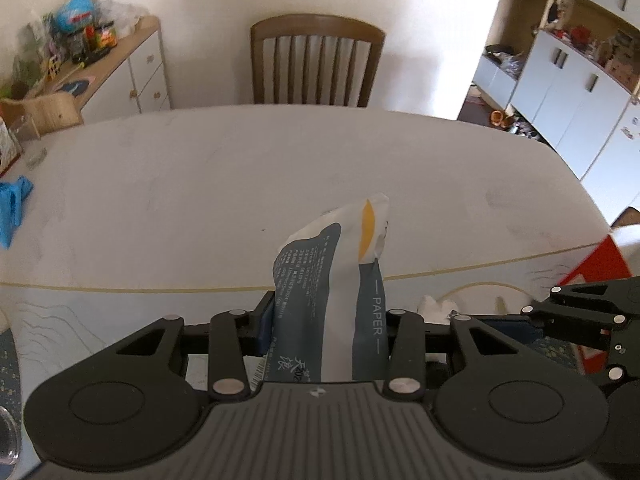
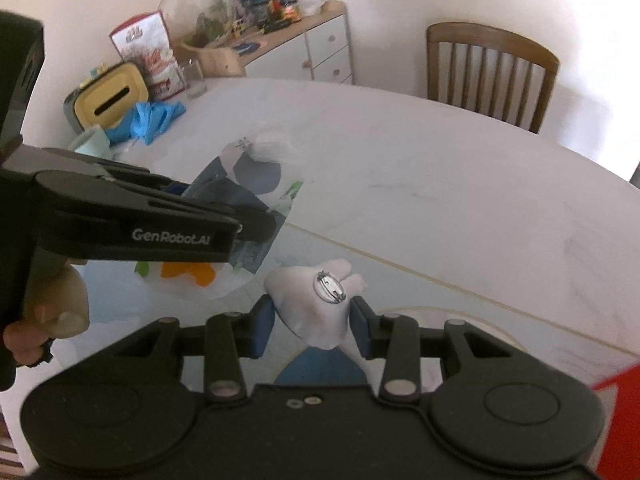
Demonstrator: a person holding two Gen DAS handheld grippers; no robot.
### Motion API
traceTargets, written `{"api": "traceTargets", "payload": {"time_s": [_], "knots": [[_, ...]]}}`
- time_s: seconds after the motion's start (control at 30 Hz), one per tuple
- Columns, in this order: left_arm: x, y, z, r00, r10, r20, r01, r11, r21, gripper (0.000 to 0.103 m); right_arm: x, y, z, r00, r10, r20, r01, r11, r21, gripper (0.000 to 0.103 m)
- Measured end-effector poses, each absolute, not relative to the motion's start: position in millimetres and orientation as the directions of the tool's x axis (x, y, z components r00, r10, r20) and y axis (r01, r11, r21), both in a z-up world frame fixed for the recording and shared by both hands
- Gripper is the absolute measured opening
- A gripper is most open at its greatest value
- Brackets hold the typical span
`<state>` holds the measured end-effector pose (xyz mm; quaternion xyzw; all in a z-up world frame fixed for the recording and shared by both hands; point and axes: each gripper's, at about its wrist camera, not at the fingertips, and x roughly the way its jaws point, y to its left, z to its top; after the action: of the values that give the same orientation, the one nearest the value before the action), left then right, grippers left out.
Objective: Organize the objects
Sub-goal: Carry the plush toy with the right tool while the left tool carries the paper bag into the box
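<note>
The tissue pack (image 1: 340, 280), a soft white and grey-blue packet with a yellow stripe and the word PAPER down one side, stands up between the blue pads of the left gripper (image 1: 326, 332), which are closed on its lower part so that it hangs lifted above the table (image 1: 200, 184); in the right wrist view the same pack (image 2: 244, 188) is seen side-on, pinched at the tip of the left gripper (image 2: 256, 228), whose black body bears the lettering GenRobot.AI and whose handle is held by a hand (image 2: 48, 316) at the left edge; just beside it, lower and nearer the camera, the white plush badge (image 2: 316, 312), a small stuffed shape with a round metal pin-back on its upper face, sits between the blue pads of the right gripper (image 2: 312, 328), which press on its two sides and hold it clear of the table (image 2: 440, 184); in the left wrist view the right gripper shows only as a black linkage at the right edge and the badge as a white bit (image 1: 436, 305) beside it; under both lies a pale mat (image 2: 400, 292) with a yellow border line and blue shapes; farther off on the table are crumpled blue gloves (image 2: 154, 118), a yellow-lidded tissue box (image 2: 106, 100), a red and white carton (image 2: 150, 50) and a clear glass (image 2: 195, 74); a wooden chair (image 1: 316, 64) stands at the far edge, and a low cabinet (image 1: 132, 68) against the wall carries a clutter of toys too blurred to name.
</note>
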<state>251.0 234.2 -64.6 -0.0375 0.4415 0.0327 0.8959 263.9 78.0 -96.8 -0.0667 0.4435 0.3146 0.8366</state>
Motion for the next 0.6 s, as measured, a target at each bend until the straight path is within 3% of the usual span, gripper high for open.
{"api": "traceTargets", "payload": {"time_s": [0.6], "knots": [[199,140,-15,0.641,-0.032,-0.767,0.046,0.999,-0.003,0.041,190,-23,-32,0.524,0.433,-0.733,-0.454,0.871,0.190,0.039]]}}
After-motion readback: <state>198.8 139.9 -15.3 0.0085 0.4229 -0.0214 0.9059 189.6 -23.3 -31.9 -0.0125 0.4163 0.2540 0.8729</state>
